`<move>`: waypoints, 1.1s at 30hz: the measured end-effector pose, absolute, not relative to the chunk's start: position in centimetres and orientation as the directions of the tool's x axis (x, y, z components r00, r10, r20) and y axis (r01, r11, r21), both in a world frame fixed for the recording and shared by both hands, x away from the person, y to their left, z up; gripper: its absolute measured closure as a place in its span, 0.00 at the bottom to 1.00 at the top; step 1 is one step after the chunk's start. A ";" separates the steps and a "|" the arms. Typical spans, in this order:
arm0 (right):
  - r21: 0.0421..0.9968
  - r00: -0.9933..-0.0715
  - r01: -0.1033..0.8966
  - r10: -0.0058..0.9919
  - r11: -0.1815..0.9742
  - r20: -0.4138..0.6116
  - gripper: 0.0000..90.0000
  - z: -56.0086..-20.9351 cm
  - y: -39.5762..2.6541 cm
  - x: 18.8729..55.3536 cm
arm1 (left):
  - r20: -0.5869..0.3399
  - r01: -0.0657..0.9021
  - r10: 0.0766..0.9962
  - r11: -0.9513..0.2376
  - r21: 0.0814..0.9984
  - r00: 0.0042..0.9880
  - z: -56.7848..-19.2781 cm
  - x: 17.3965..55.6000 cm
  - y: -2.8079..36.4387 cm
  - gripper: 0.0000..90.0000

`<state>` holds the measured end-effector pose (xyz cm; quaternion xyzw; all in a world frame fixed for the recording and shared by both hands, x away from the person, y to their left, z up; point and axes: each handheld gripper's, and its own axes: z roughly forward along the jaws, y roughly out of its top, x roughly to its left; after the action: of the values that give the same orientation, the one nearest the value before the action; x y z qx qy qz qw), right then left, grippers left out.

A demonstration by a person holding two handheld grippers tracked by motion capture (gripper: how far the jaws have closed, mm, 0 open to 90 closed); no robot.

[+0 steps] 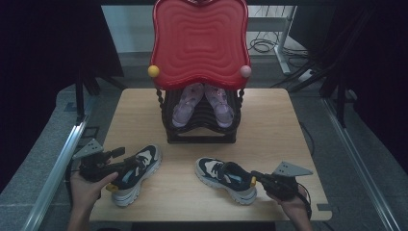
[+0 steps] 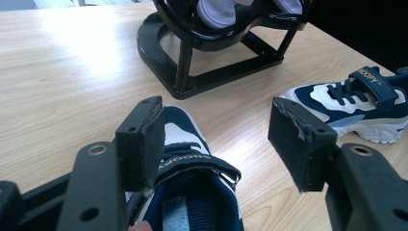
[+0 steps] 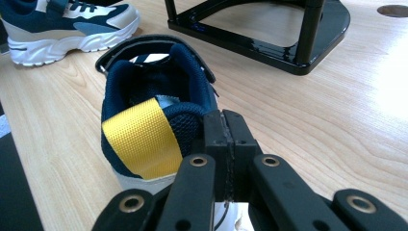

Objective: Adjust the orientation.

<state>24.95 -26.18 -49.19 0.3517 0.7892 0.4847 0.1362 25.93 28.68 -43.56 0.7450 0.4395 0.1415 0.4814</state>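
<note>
the right tool (image 1: 254, 179), jaws pressed together, seems to pinch the heel of the right sneaker (image 1: 225, 179) near the desk's (image 1: 269, 130) front edge. left tool (image 1: 121, 155) gapes over the left sneaker (image 1: 137, 174). grip deep, lift level.

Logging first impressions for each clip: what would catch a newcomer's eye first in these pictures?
The big red wavy-surfaced tray standing upright at the table's far edge, topping a black shoe rack that holds a pair of lilac sandals. Nearer the person, two navy-and-white sneakers lie on the wooden table: the left sneaker under the open left gripper, and the right sneaker with a yellow heel tab, the shut right gripper at its heel.
</note>
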 end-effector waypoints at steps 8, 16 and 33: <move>0.861 -0.721 0.419 0.682 0.287 0.123 1.00 -49.2 -26.0 24.3 | -0.212 0.522 0.791 -0.154 0.839 0.574 -43.6 26.0 28.7 0.42; 0.861 -0.730 0.412 0.673 0.297 0.117 1.00 -49.2 -25.7 24.1 | -0.212 0.525 0.789 -0.159 0.836 0.577 -43.7 26.0 28.6 0.42; 0.877 -0.697 0.417 0.704 0.239 0.140 0.98 -49.4 -26.4 24.6 | -0.221 0.540 0.801 -0.147 0.829 0.557 -44.0 26.2 29.4 0.42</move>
<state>24.58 -26.45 -49.38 0.3620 0.7740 0.4994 0.1434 26.24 29.42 -43.99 0.7446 0.4501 0.1378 0.4733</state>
